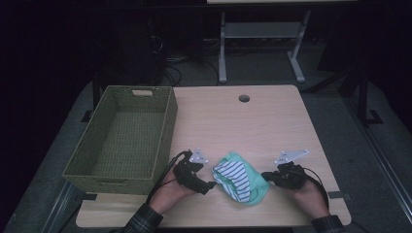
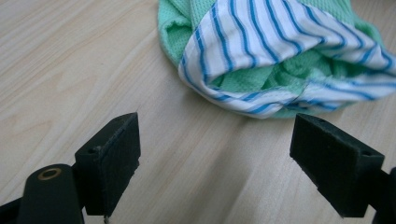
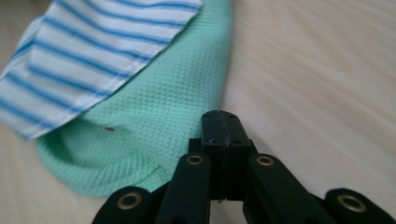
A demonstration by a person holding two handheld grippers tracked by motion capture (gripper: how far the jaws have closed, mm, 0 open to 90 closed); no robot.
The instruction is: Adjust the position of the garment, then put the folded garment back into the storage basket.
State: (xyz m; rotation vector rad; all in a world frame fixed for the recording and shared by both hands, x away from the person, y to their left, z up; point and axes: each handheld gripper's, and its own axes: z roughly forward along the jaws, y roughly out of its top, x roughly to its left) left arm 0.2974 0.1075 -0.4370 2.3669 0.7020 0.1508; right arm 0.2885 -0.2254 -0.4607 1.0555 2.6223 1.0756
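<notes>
Bench (image 1: 272, 116): pale wood, mostly bare. We take the cloth as our landmark.

Wicker basket (image 1: 124, 138): olive green, empty, standing well to the left of the cloth at the bench's left edge, its near corner overhanging a little. Its right wall rises between the cloth and the basket floor.

Cloth (image 1: 240, 177): a mint-green waffle-weave piece with a white, blue-striped side turned over on itself, bunched in a loose heap near the bench's front edge, between our two hands.

Left gripper (image 1: 210, 186): just left of the cloth, fingers (image 2: 114, 158) wide apart, bare bench between them, the striped fold lying just ahead and not touched.

Right gripper (image 1: 265, 175): at the cloth's right side, fingers (image 3: 223, 135) pressed together. In the right gripper view the green edge lies against them, tucked partly behind the left finger; we cannot tell whether any weave is pinched.

Step, as we judge it: taking hold of the cloth from both sides, likely to fold it or carry it to the basket. Next move calls for the left fingers to advance onto the striped fold and close.

Room: open bench beyond the cloth and to its right; little margin on its near side, where the front edge is close. A lift leftward must clear the basket wall.
</notes>
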